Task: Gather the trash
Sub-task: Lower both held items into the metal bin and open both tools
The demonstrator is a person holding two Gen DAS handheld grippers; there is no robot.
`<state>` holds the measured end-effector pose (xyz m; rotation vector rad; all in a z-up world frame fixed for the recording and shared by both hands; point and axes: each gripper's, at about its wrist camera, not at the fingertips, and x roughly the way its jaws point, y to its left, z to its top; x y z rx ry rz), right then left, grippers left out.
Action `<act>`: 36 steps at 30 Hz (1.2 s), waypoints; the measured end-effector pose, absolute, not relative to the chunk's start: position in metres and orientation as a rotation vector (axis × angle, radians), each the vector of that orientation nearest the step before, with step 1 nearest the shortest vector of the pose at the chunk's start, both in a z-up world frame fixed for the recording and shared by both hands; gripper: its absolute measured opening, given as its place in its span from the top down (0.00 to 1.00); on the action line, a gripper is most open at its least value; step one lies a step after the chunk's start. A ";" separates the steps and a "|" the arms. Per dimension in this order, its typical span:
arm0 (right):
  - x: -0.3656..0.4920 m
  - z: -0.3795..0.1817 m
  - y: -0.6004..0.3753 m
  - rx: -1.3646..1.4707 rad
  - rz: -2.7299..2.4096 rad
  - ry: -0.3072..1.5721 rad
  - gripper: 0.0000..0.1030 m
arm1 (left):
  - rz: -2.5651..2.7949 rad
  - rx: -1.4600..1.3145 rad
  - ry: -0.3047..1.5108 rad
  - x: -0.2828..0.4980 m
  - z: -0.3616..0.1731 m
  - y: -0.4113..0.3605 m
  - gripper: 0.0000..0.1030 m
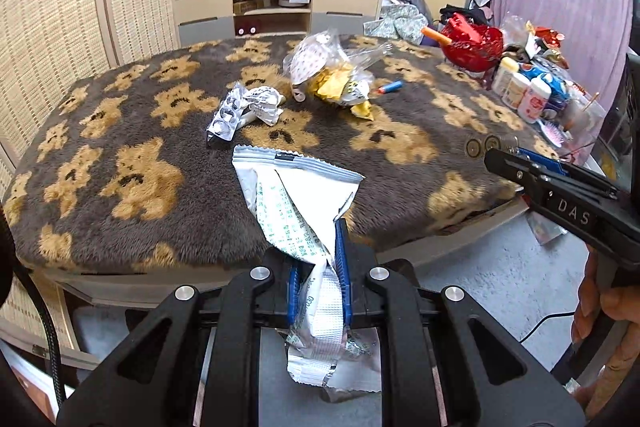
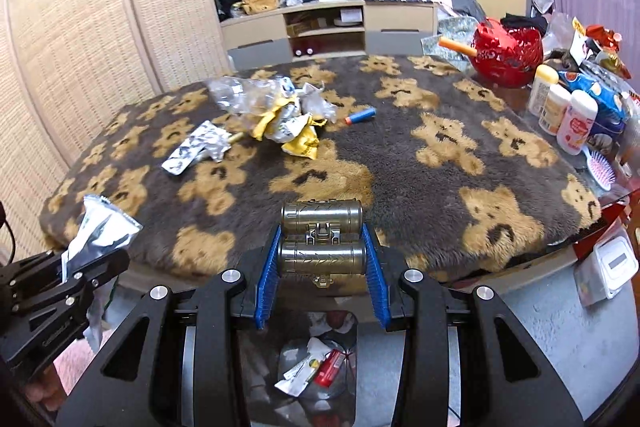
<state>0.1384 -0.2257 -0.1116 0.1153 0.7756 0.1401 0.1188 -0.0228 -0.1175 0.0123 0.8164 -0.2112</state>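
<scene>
Worktop [image 1: 132, 227]: round-cornered, covered by a shaggy grey-brown plush cloth printed with tan teddy bears; taken as the landmark.

Far middle of worktop: heap of crinkled clear plastic bags and yellow wrappers [image 1: 336, 75]. Just left of the heap: crumpled silver foil blister pack [image 1: 224, 119]. Just right of it: small blue foam dart with an orange tip [image 1: 390, 87]. Right edge of worktop: glossy red bowl [image 1: 474, 45], then white plastic bottles [image 1: 520, 93].

Beyond the worktop's near edge, over the floor: left claw [image 1: 320, 267], ribbed blue pads pressed together on a white and silver foil sachet with green print [image 1: 296, 195]; sachet creased, serrated top edge fanned out above the pads.

Same near edge: right claw [image 2: 322, 259] pinching a bronze-coloured twin-cylinder metal piece [image 2: 322, 235] between its ribbed blue pads; the two barrels lie crosswise, one stacked above the other.
</scene>
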 end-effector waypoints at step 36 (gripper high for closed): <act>0.085 -0.240 -0.214 0.205 0.201 1.064 0.61 | -0.340 -0.045 1.108 0.081 -0.260 -0.050 0.86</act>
